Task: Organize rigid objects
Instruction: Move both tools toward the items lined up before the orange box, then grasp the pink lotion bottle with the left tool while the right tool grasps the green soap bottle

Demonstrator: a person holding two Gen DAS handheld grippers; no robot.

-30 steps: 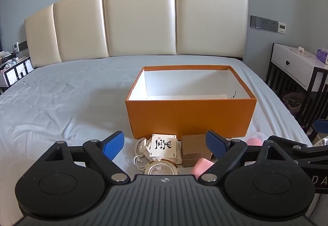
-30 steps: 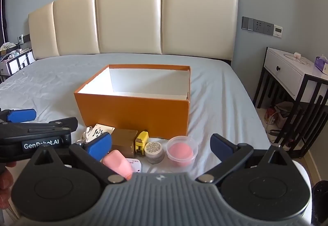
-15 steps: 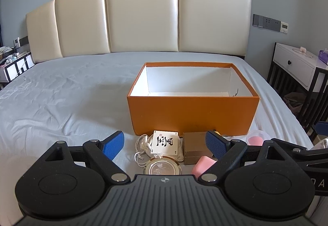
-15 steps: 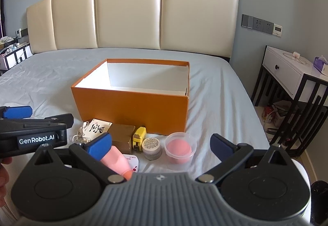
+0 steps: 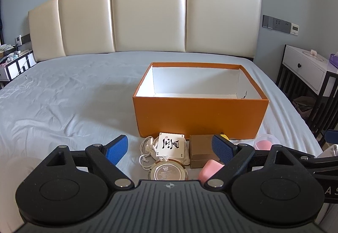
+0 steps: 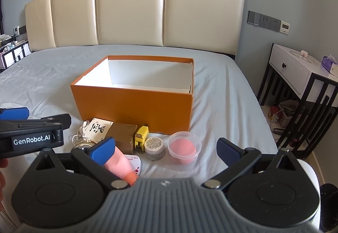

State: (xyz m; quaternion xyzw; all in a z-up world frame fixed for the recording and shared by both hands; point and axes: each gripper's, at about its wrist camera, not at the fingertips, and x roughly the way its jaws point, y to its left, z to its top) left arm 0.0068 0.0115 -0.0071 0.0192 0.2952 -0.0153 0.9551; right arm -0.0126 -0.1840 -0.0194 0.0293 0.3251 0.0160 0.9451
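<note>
- Rigid objects lie in a small group on the grey bed sheet [image 5: 74,95], just in front of the near wall of the orange box [image 6: 135,106].
- The orange box is open at the top, its inside is white, and no object shows in the part of it that can be seen.
- From the right wrist view, the group holds a white card with black characters [image 6: 99,128] on a white drawstring pouch [image 5: 151,146], a brown box [image 6: 124,132], a yellow tape measure [image 6: 141,137], a small jar with a patterned lid [image 6: 155,147] and a clear cup with a pink thing inside [image 6: 183,148].
- A round metal tin [image 5: 169,171] lies nearest to the left camera, touching the pouch.
- A pink tube [image 6: 118,164] lies on a white item with red marks [image 6: 135,162], partly behind the left finger of the right gripper [image 6: 166,148].
- The right gripper is held above the near edge of the bed, its blue fingers spread wide with nothing between them.
- The left gripper [image 5: 170,146] is also released, its fingers wide apart over the card and the brown box, not touching them.
- In the right wrist view the left gripper shows at the left edge, with a small part of a hand [image 6: 2,171] under it.
- A cream headboard [image 5: 147,15] stands behind the bed, and a white bedside table [image 6: 300,70] stands to the right.
</note>
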